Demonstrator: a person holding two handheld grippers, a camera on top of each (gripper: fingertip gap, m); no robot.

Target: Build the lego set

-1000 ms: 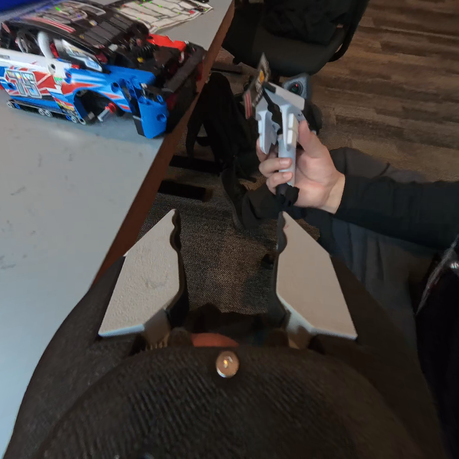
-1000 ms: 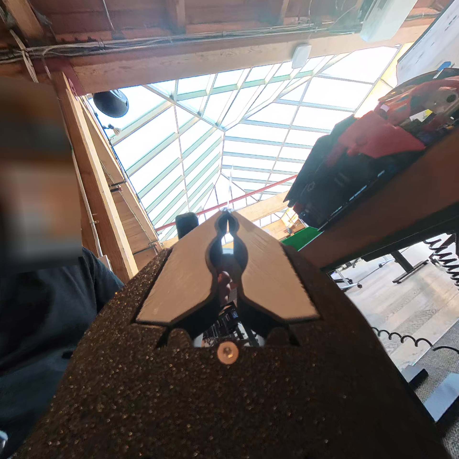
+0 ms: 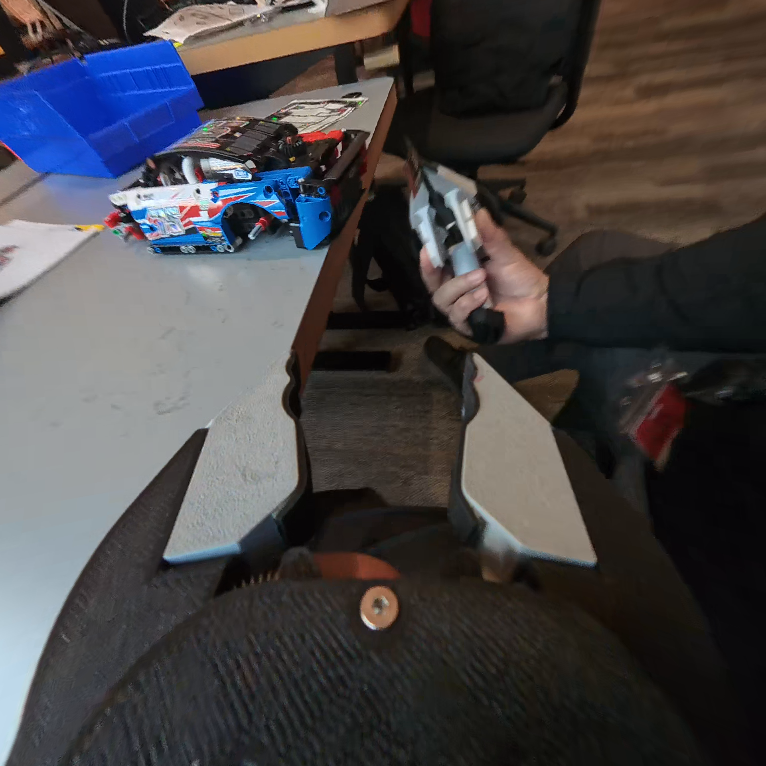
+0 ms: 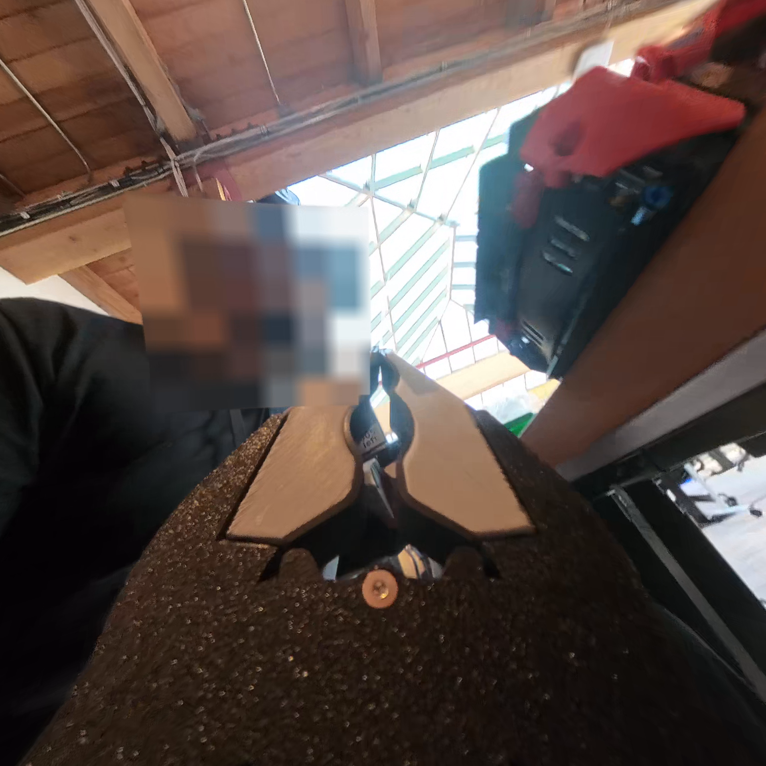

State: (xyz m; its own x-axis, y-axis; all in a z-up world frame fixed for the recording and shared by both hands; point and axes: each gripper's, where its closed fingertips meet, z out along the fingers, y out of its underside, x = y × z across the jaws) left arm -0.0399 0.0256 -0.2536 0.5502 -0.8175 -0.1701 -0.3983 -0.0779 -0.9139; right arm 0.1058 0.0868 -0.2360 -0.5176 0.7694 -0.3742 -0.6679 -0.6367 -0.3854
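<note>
The lego car (image 3: pixel 232 195), blue, white and red with a black roof, sits on the grey table (image 3: pixel 124 352) near its right edge. My left gripper (image 3: pixel 379 373) is open and empty, over the table's edge and short of the car. A hand holds my right gripper (image 3: pixel 447 224) off the table, to the right of the car. In the right wrist view the right gripper (image 4: pixel 383 360) points up towards the ceiling and is shut on a small dark lego piece (image 4: pixel 371 435). The car's rear (image 4: pixel 580 228) shows from below at the upper right.
A blue bin (image 3: pixel 95 107) stands behind the car, with a printed sheet (image 3: pixel 319 110) at the far table corner and a booklet (image 3: pixel 29 253) at the left. An office chair (image 3: pixel 497 103) and a black bag (image 3: pixel 385 248) are on the floor beside the table. The tips of one gripper are about 15 cm away from the tips of the other.
The left gripper has pulled back and tilted up, so more of the table and the blue bin show. The right gripper has swung towards the person, still shut on the piece.
</note>
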